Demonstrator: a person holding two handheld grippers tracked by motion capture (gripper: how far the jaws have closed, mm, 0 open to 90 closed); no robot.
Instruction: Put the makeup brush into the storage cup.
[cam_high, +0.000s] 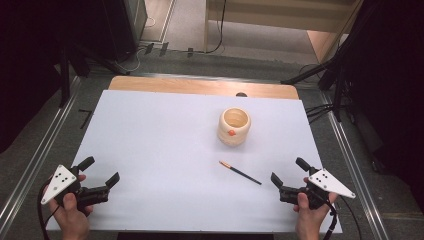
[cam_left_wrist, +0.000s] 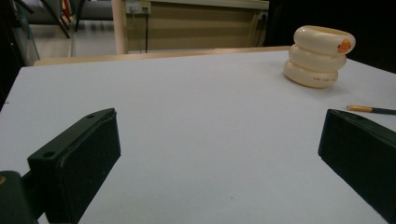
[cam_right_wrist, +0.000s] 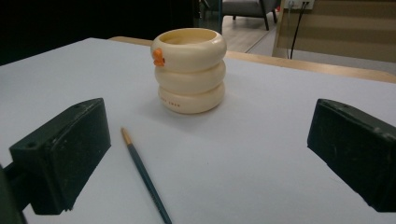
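2 grippers poised, jaws wide, nothing picked up yet.

The right gripper (cam_high: 289, 176) sits at the near right edge of the table (cam_high: 160, 150), jaws spread apart and empty, and just beside it lies the pencil (cam_high: 241, 172), flat on the white sheet, its gold end pointing toward the cream pot (cam_high: 234, 126). The pot, 3 stacked rings with an orange duck on the rim, stands upright, well apart from the pencil, mouth open. Over at the near left, the left gripper (cam_high: 102, 172) waits, jaws apart too, holding nothing. So the work looks unstarted: the pencil is still to be gripped and lifted, likely into the pot. Nothing lies between the pencil and the pot.
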